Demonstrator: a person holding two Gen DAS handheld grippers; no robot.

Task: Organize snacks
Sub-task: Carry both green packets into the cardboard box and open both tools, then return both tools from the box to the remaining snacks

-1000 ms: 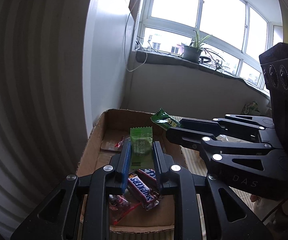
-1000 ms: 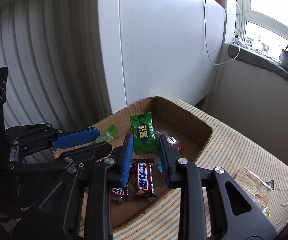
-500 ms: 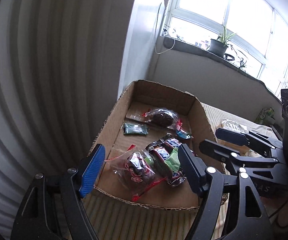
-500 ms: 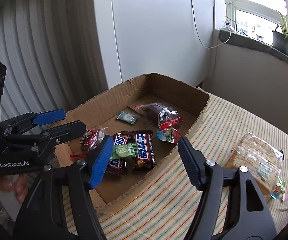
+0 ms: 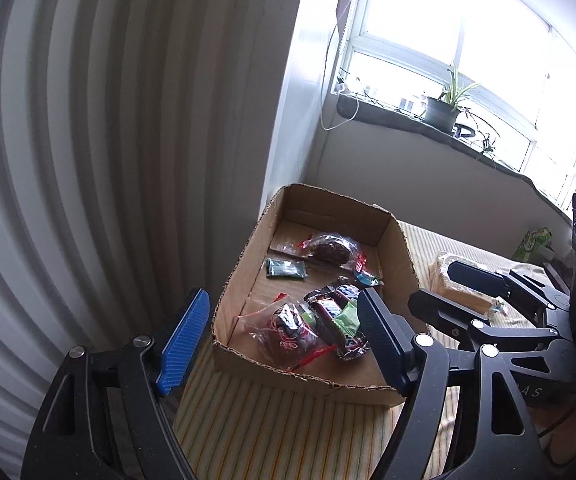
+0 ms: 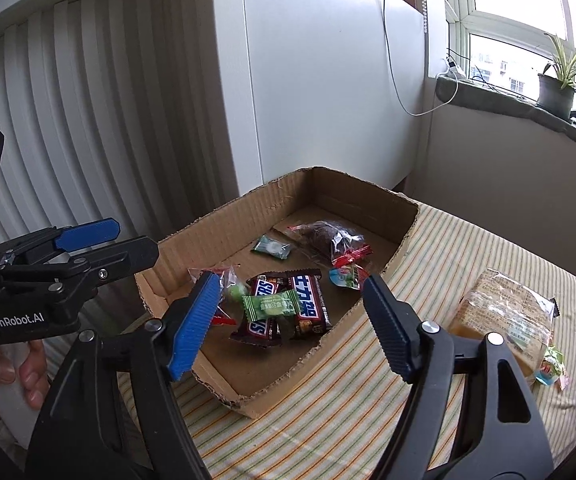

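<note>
A shallow cardboard box (image 6: 404, 236) (image 5: 308, 380) sits on a striped cloth. It holds two Snickers bars (image 6: 308, 300), a light green candy (image 6: 273, 306) lying on them, a dark green packet (image 6: 270, 246) and clear bags of dark snacks (image 6: 328, 236). My left gripper (image 5: 283, 338) is open and empty, held back above the box's near end. My right gripper (image 6: 290, 322) is open and empty above the box's near side. Each gripper shows in the other's view, the left one (image 6: 99, 244) and the right one (image 5: 448, 288).
A wrapped cracker pack (image 6: 504, 316) and a small candy (image 6: 550, 368) lie on the cloth right of the box. A white ribbed panel (image 6: 67, 120) and a white wall stand behind the box. A windowsill with a potted plant (image 6: 556, 92) is at the far right.
Both grippers held green candies over the box a second ago, then opened and dropped them in. Both have since drawn back and up from the box.
</note>
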